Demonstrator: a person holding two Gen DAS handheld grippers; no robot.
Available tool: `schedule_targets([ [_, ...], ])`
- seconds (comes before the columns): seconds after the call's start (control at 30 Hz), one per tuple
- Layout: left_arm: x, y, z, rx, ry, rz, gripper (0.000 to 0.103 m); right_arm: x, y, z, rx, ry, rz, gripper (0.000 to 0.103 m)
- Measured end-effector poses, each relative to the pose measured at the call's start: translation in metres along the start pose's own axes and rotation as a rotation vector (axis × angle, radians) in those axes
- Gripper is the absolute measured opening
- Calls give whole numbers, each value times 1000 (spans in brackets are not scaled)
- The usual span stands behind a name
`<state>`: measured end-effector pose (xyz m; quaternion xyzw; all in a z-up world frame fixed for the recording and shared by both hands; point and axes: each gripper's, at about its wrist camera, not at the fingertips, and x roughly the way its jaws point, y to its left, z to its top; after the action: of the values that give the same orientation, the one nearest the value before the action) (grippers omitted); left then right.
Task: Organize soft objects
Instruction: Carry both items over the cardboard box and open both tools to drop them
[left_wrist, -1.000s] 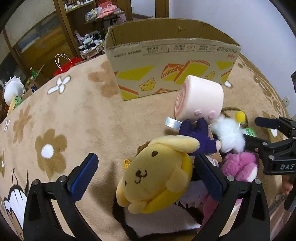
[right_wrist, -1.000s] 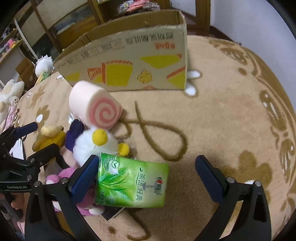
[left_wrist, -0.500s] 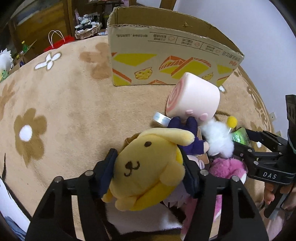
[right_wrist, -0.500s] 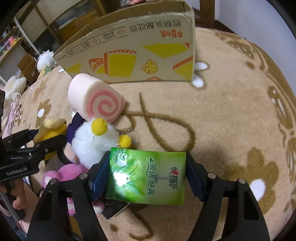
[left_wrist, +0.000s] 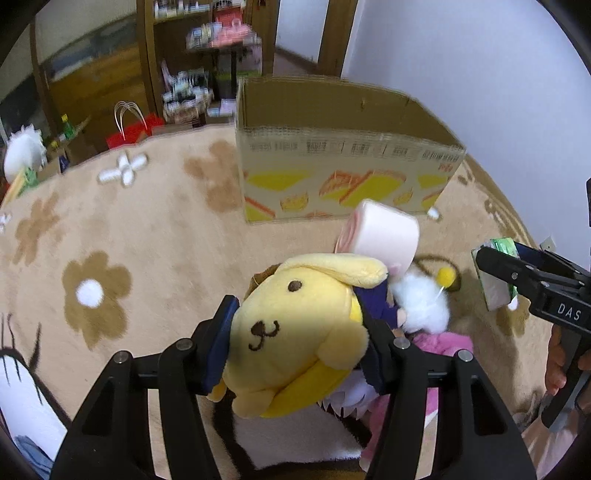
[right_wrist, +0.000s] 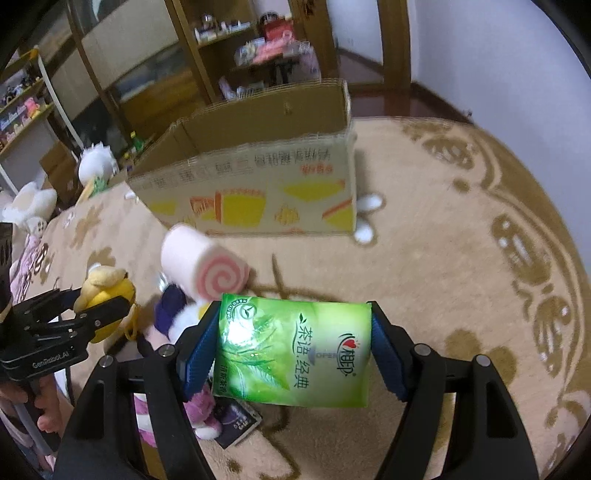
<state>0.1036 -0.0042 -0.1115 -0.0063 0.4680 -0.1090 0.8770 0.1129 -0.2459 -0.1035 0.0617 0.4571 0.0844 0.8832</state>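
Both grippers close and lift since before: left gripper (left_wrist: 299, 339) pinches yellow plush (left_wrist: 295, 332), right gripper (right_wrist: 291, 350) pinches green tissue pack (right_wrist: 295, 350), cardboard box (left_wrist: 347, 177) likely next.

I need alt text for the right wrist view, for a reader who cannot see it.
The right claw grips a green tissue pack above a beige rug. Behind stands an open cardboard box; at left the left claw holds a yellow plush, near a pink roll plush.
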Motion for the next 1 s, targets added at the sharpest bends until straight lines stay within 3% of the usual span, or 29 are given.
schedule_targets([
  [0.27, -45, -2, 18, 6, -226, 72, 59, -35, 7, 13, -31, -149, -52, 79],
  [0.4, -64, 2, 34, -2, -269, 61, 59, -49, 9, 22, -46, -195, -65, 79],
  [0.6, -83, -4, 58, 49, -353, 102, 60, -63, 11, 38, -73, -254, -74, 79],
  [0.87, -78, -4, 91, 31, -377, 69, 60, -61, 7, 66, -49, -327, -90, 79],
  [1.0, -69, -4, 108, 66, -391, 118, 60, -59, 6, 82, -55, -353, -98, 79],
])
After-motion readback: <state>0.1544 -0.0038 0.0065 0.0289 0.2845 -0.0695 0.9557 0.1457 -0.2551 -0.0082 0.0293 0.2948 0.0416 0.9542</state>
